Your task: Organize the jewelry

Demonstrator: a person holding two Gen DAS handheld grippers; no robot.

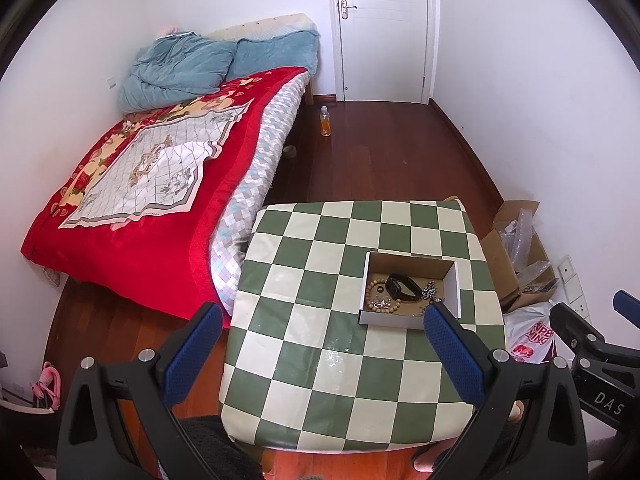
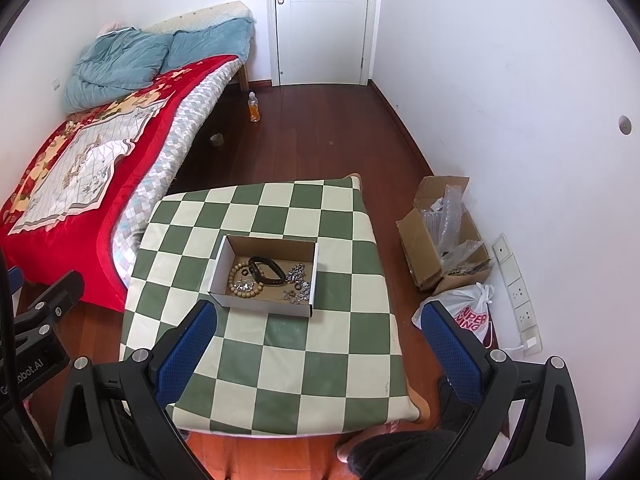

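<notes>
Both of my grippers hang above the near edge of the checkered table [image 2: 280, 360], each with its blue-padded fingers spread wide and nothing between them: the left gripper [image 1: 320, 344] toward the near left, the right gripper [image 2: 318, 344] toward the near right. All the jewelry I can see sits inside the small cardboard box [image 2: 224, 272], which rests near the middle of the table, slightly toward its far edge. In it a wooden bead bracelet [image 2: 236, 276] lies at the left, a black watch band [image 2: 266, 270] lies across the middle touching the beads, and a heap of silver chain [image 2: 298, 276] fills the right side. None of it shows on the tabletop outside the box, so this fits either a box waiting to be sorted or one already filled; I cannot tell which. The risks I judge are these: the chain looks tangled and could drag its neighbours along if I pinch one strand, the beads may roll or slip from wide pads, and the light box could slide or tip if a finger catches its wall.
</notes>
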